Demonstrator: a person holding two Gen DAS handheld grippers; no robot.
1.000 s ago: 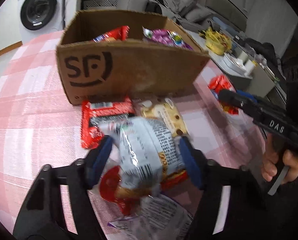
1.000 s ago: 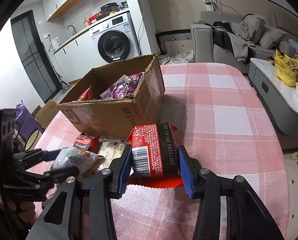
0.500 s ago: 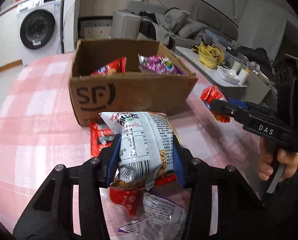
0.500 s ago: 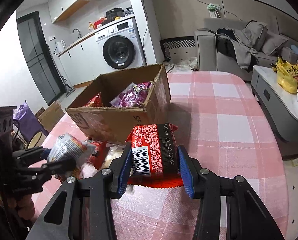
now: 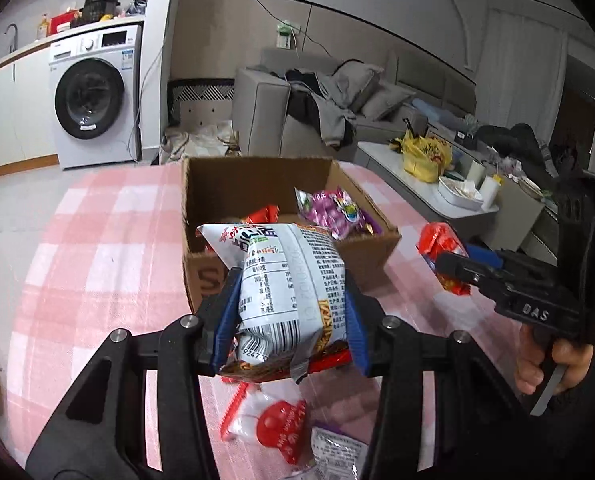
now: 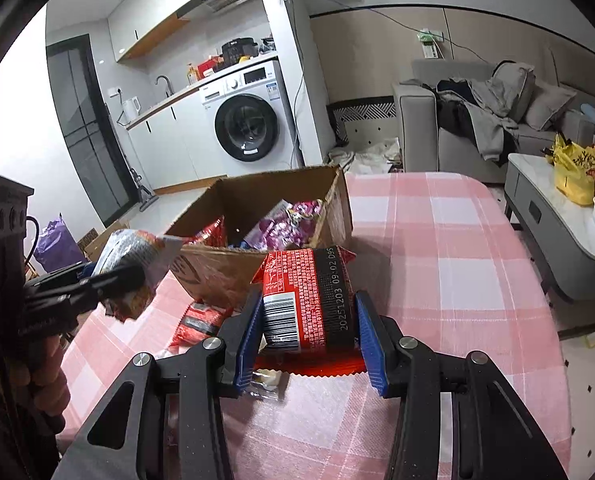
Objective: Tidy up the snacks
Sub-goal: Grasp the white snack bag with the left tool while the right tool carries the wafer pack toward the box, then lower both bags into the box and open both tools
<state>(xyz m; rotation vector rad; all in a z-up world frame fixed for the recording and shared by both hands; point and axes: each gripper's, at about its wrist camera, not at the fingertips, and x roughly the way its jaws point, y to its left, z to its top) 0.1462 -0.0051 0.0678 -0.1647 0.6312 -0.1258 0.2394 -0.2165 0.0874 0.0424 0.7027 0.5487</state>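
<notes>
Left wrist view: the pink-checked desk (image 5: 97,248) carries the open cardboard box (image 5: 257,184) at twelve o'clock, just beyond the left gripper (image 5: 289,316), whose jaws are closed on a white snack bag (image 5: 285,280) with its long axis pointing toward the box. At three o'clock the right gripper (image 6: 309,328) is clamped on a red snack packet (image 6: 309,292), and it looks slightly farther from the box, so the left seems likelier to drop first.

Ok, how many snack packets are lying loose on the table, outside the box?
4: a red packet by the box, a beige one under the right gripper, a red-and-white one and a purple-edged one below the left gripper. More may be hidden.
</notes>
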